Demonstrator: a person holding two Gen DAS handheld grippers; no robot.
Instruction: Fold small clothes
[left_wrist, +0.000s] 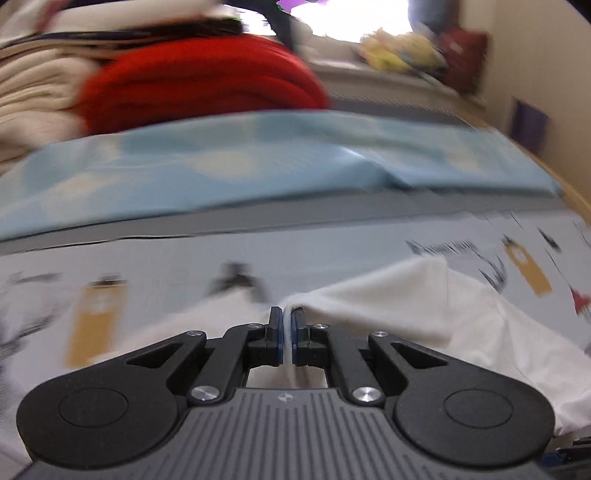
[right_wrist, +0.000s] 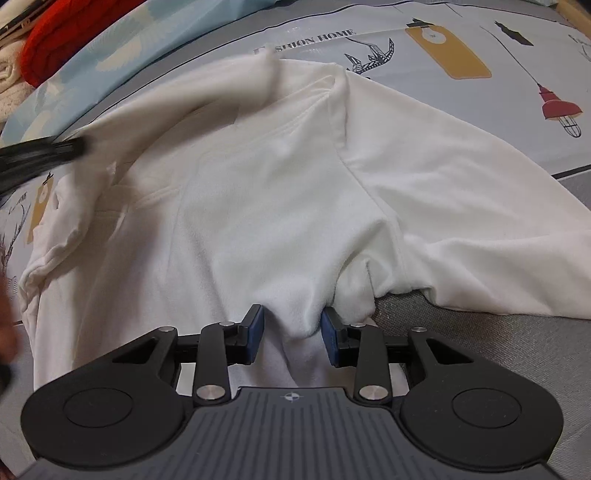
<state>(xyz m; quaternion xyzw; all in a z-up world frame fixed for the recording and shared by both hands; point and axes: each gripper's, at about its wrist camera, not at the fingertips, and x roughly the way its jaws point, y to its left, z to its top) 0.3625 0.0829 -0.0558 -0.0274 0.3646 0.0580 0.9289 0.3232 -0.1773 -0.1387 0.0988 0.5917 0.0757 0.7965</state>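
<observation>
A white garment (right_wrist: 258, 177) lies spread on a printed bed sheet (right_wrist: 480, 48). My left gripper (left_wrist: 287, 325) is shut on a pinched edge of the white garment (left_wrist: 388, 306) and holds it lifted; the view is blurred by motion. My right gripper (right_wrist: 293, 332) is open, with a fold of the garment's near edge bulging between its two fingers. The left gripper also shows as a dark blur at the left edge of the right wrist view (right_wrist: 40, 151), with a sleeve raised over the garment.
A light blue patterned cloth (left_wrist: 258, 162) lies across the bed behind the garment. A red folded cloth (left_wrist: 199, 81) and cream folded cloths (left_wrist: 33, 96) are stacked at the back left. A wooden bed edge (left_wrist: 576, 192) runs at the right.
</observation>
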